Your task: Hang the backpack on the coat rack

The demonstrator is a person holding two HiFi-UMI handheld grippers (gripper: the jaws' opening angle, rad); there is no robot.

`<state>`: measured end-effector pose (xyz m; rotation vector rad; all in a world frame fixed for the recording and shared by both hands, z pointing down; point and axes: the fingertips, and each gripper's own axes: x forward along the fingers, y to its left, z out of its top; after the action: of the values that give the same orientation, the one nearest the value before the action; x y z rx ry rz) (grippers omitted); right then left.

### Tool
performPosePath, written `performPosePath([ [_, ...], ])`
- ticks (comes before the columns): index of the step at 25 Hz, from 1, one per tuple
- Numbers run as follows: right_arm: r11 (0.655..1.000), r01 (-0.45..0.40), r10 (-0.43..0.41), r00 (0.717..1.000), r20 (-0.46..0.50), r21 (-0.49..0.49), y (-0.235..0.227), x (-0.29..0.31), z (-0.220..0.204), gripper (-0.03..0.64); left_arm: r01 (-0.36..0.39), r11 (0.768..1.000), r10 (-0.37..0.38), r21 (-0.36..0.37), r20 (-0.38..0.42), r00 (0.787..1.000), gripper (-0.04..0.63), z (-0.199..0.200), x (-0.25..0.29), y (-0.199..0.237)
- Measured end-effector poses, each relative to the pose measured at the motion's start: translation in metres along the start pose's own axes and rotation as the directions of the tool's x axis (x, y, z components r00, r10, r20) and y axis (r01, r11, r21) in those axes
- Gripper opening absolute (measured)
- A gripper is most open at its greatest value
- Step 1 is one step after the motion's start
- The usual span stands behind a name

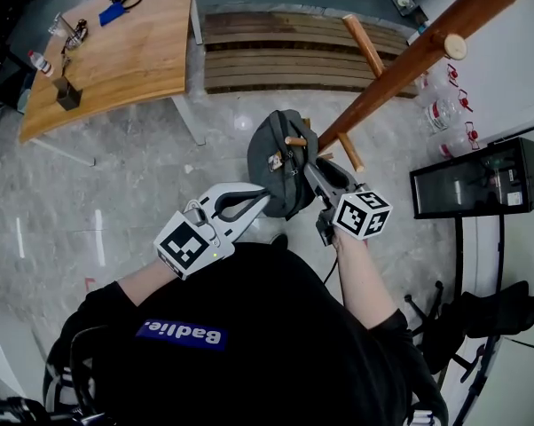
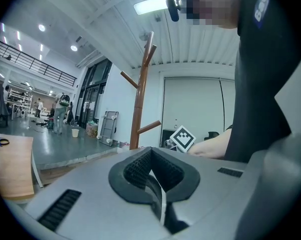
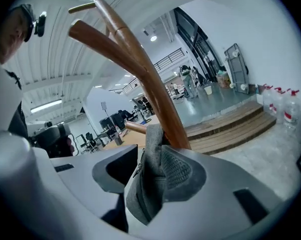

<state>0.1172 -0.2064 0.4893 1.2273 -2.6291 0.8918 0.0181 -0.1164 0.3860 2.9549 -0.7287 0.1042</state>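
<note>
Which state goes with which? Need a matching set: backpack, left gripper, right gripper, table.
Things:
1. backpack
2. left gripper
3. right gripper
4. table

States:
A. jaws apart, grey fabric between them
B. wooden, upper left in the head view
C. on a peg of the rack
D. jaws together, nothing between them

Pairs: 1-C, 2-D, 3-A, 4-B
</note>
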Motion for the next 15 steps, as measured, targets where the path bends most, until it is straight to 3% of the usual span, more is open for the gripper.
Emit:
performPosePath([
  [6, 0.978, 0.012, -0.010, 1.000, 0.012, -0.209, 0.033, -0.033, 0.007, 0.132, 0.017, 1.000, -0.017, -0.002, 0.007, 1.000, 0.008, 0.007, 0.007, -0.001],
  [12, 0.946, -0.058, 0.073, 0.997, 0.034, -0.320, 0.085, -0.049, 0.011, 0.130, 0.040, 0.999, -0.040, 0.027, 0.006, 0.999, 0.008, 0.014, 0.015, -0.003],
  [15, 0.917, -0.089, 0.119, 0.991, 0.054, -0.389, 0.109, -0.057, 0.012, 0.086, 0.053, 0.998, -0.053, 0.044, 0.003, 0.999, 0.008, 0.012, 0.018, -0.007],
])
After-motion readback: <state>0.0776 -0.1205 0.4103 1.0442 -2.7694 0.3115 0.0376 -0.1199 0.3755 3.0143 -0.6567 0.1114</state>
